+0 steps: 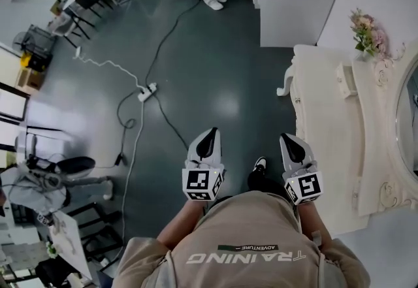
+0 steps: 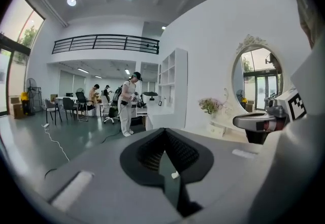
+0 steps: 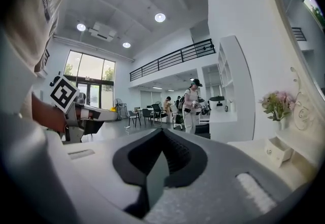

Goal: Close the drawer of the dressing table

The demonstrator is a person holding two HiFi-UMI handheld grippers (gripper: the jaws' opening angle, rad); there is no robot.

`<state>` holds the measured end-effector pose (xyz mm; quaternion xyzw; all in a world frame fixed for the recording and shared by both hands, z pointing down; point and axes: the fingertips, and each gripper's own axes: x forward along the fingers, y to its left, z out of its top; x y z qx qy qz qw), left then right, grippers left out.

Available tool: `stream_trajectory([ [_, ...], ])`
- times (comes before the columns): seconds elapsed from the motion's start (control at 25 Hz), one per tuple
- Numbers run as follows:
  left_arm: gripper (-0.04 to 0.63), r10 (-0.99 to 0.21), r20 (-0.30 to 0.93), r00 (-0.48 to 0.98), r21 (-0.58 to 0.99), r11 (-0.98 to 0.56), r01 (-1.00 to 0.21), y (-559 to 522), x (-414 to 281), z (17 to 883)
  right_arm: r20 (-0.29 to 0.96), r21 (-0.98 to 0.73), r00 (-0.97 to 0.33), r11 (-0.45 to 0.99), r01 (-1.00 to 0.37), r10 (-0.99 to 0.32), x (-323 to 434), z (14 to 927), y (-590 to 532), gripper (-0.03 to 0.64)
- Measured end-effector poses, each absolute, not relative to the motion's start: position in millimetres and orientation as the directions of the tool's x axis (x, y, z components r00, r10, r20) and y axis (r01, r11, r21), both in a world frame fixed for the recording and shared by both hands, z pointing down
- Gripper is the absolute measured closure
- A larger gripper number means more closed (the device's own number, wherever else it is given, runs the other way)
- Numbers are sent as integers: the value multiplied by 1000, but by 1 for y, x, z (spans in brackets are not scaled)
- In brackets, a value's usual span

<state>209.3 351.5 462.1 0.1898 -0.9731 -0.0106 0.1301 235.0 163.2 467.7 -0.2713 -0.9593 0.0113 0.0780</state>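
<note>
Cream dressing table [image 1: 324, 149] along the room's right side, just beside right gripper [image 1: 288, 139]; drawer fronts not discernible from above.
Left gripper [image 1: 211, 132] alongside, both with jaws pressed together, empty, above glossy grey floor [image 1: 215, 64] with trailing power strip [image 1: 147, 91]; oval mirror [image 2: 256, 78] seen whole only in left gripper view.

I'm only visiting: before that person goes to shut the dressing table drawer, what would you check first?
1. The left gripper is empty, jaws together: ok.
2. The right gripper is empty, jaws together: ok.
3. The dressing table stands close by on the person's right: ok.
4. Which drawer stands open: cannot tell from these views.
5. The power strip and its cables lie off to the left, away from the table: ok.
</note>
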Motion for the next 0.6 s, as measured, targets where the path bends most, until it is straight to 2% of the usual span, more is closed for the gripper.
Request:
stream_trajectory([
  [0.24, 578, -347, 259, -902, 139, 937, -320, 331, 154, 470, 190, -49, -781, 800, 598, 595, 179, 476, 154, 615],
  [0.6, 578, -312, 304, -900, 151, 949, -278, 333, 111, 479, 229, -66, -748, 777, 626, 622, 122, 482, 151, 615],
])
